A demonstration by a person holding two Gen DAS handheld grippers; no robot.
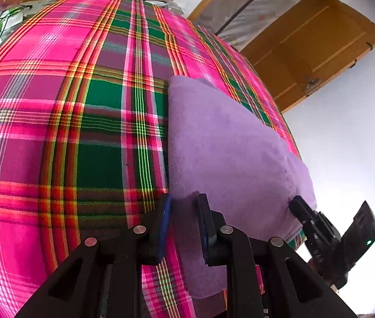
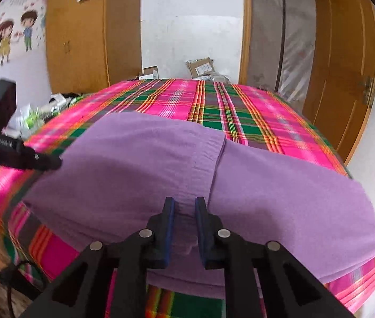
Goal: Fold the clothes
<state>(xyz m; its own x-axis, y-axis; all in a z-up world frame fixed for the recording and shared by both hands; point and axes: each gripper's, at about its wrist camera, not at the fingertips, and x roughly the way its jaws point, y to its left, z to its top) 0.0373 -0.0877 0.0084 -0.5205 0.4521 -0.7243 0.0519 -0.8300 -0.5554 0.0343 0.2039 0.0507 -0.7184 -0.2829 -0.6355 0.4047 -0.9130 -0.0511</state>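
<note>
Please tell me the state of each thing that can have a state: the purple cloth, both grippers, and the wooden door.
Purple cloth: folded, lying on the plaid bed cover, near edge pinched.
Left gripper: shut on the purple cloth.
Right gripper: shut on the purple cloth.
Wooden door: open.

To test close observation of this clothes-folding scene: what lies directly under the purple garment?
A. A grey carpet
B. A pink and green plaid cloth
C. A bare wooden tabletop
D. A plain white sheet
B: the purple garment rests on a pink and green plaid cloth, which shows around it in both wrist views, while the left gripper and right gripper each straddle its near edge.
</note>
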